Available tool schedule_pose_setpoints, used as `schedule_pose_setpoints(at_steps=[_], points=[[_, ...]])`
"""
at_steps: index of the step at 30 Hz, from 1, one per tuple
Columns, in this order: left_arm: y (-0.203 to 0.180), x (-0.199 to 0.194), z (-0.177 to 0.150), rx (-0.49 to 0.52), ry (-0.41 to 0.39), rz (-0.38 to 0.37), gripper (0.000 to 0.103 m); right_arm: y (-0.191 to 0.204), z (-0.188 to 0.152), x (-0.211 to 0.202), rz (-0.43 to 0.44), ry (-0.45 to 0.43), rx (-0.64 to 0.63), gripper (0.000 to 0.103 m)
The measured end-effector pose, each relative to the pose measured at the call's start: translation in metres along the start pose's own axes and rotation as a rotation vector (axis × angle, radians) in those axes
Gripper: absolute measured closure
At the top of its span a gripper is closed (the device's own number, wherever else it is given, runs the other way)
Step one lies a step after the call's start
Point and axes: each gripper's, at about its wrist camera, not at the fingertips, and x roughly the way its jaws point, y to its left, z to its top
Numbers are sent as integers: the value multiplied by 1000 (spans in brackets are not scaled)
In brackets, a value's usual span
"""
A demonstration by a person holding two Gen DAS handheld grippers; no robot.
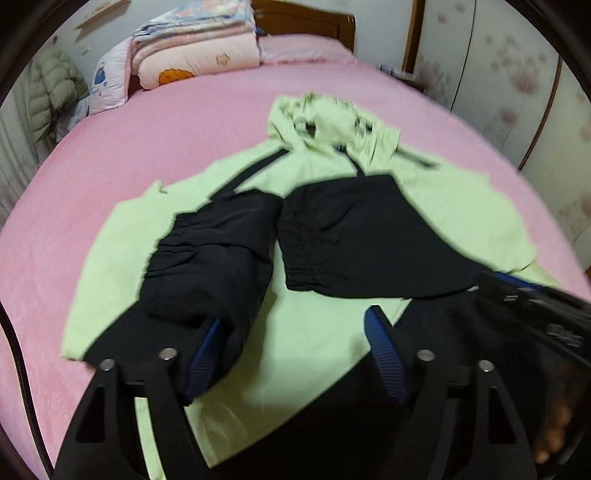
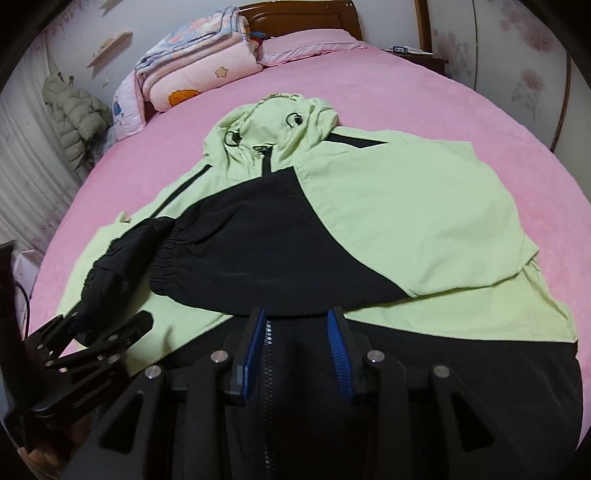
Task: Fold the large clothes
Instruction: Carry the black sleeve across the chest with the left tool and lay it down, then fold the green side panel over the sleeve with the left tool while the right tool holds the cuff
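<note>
Jacket of pale green and black woven fabric point(image 2: 406, 206), hooded, lies spread front-up on the pink plush bedspread point(image 2: 424, 92), both black-cuffed sleeves folded in across its chest. The right wrist view shows it sharply: the hood's drawcord loops, the black zip running down the front, and the left gripper point(image 2: 107, 326) at the jacket's left edge by the black sleeve cuff point(image 2: 118, 258). The left wrist view is blurred, yet it alone shows that the left gripper point(image 1: 295, 354) has its blue-padded jaws spread wide, the near pad seemingly against the sleeve without pinching it. The right gripper point(image 2: 295, 354) holds its jaws partly apart over the zip on the black hem; nothing is clamped between them. Folded pink quilts point(image 2: 199, 70) sit by the wooden headboard point(image 2: 306, 14). No readable writing appears.
</note>
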Motion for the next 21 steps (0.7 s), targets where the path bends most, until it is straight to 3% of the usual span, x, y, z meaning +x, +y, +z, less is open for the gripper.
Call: schedule_pose_setpoints(at_steps=[4,7,9,13,17,21], points=[[29,-50,-6,-64,-93,-50,12,29,12,-4,72,-19,-56,68],[56,-79,-17,-111,-165,-9,10,59,20,-9,122,-32,-126,68],[77,-82,-26,-143,-173,67,10,87,28,-11,158,-44,-193,68],[121,-65,-44,-242,-106,192,10,142,36,-6,209,-29,-339,68],[156,-44,-64,-339,-25,185,10,189,32,10,221,16,-475,68],[176,-27,-84,-397,33,153,10,222,17,37,191,91,-608,50]])
